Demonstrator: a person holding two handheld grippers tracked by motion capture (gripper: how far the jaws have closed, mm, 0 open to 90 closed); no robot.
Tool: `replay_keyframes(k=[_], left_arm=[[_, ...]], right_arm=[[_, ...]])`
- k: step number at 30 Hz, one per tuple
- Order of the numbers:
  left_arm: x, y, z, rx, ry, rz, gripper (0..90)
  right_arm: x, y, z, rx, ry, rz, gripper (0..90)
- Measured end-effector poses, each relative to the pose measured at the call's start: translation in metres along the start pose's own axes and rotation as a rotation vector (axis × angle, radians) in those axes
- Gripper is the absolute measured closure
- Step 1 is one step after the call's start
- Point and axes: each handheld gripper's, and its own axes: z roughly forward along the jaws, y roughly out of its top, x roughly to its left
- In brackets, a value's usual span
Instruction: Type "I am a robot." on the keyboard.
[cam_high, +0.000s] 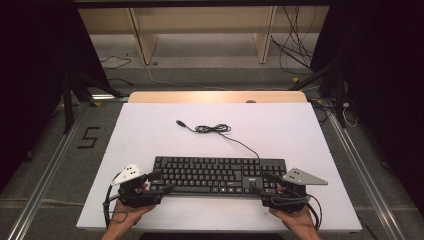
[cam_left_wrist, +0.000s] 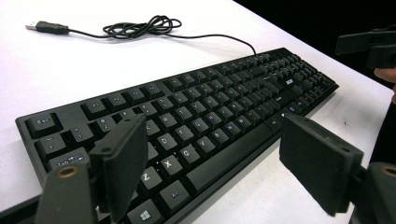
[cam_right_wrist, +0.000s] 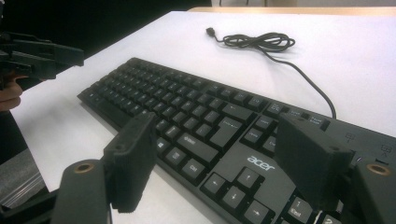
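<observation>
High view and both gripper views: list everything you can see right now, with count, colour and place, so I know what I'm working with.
keyboard: one, black, near middle of the white table top, long side toward the person.
cable: one, black, runs from the keyboard's back edge, bundled in a loose coil beyond it, plug end lying free.
table top: one, white, with a wooden strip along the far edge.
floor cables: several, dark, on the floor beyond the table.
left gripper: one, black, jaws open at the keyboard's left end.
right gripper: one, black, jaws open at the keyboard's right end.
</observation>
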Motion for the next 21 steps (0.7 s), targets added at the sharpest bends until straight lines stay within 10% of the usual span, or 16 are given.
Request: replay_keyframes(k=[21], left_arm=[[0.002,0.000,0.000,0.001,0.008,-0.005,23.5]], right_arm=[[0.014,0.011,0.025,0.035,0.044,-0.019,33.0]])
